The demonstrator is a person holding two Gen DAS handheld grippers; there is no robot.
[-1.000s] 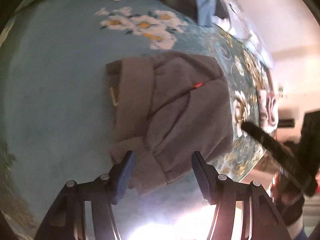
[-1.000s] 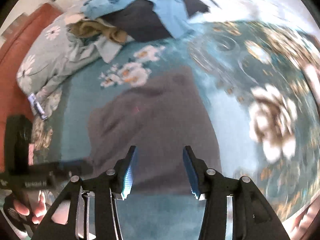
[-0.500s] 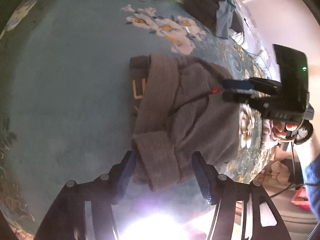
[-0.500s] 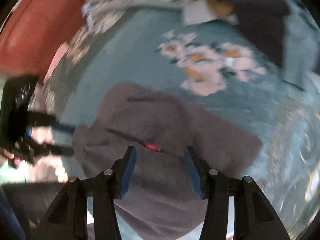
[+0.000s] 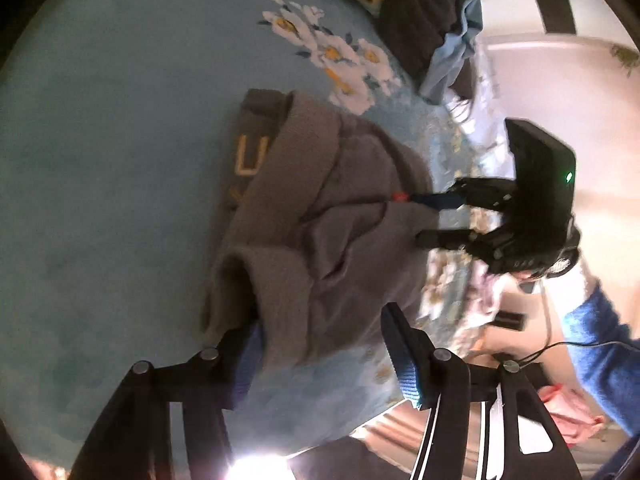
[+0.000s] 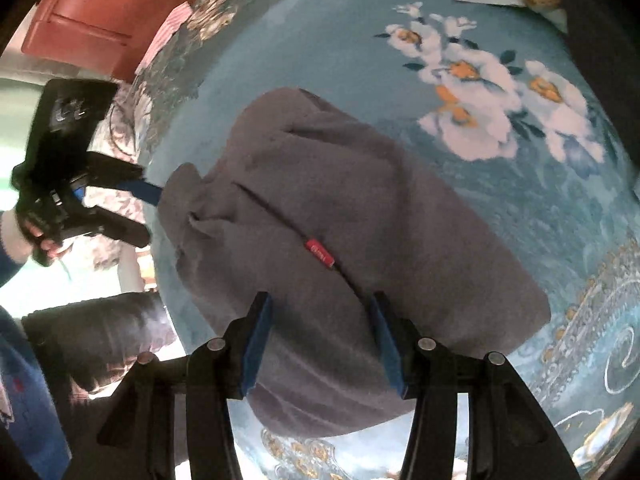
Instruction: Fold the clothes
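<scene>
A grey-brown sweater (image 5: 320,216) lies partly folded on the blue floral blanket (image 5: 100,168), with a small red tag (image 5: 400,197) on its seam. My left gripper (image 5: 324,356) sits low at the sweater's near edge. Its jaws are closing, the rolled cuff lies between them, and the right pad stands clear of the cloth. My right gripper (image 6: 320,340) hangs over the sweater (image 6: 360,208) near the red tag (image 6: 319,252), jaws apart with fabric between them. Each gripper shows in the other's view: the right gripper (image 5: 438,218) at the sweater's right edge, the left gripper (image 6: 146,212) at its far-left corner.
A pile of dark and light-blue clothes (image 5: 424,20) lies at the far end of the bed. The blanket's edge (image 5: 440,320) drops off close to the sweater. A red-brown wooden panel (image 6: 92,4) stands beyond the bed. A blue sleeve (image 5: 600,344) reaches in from the right.
The right gripper rolled and swung down to the sweater's edge by the red tag, coming into the left view. The left gripper sank slightly toward the cuff and its jaws narrowed.
</scene>
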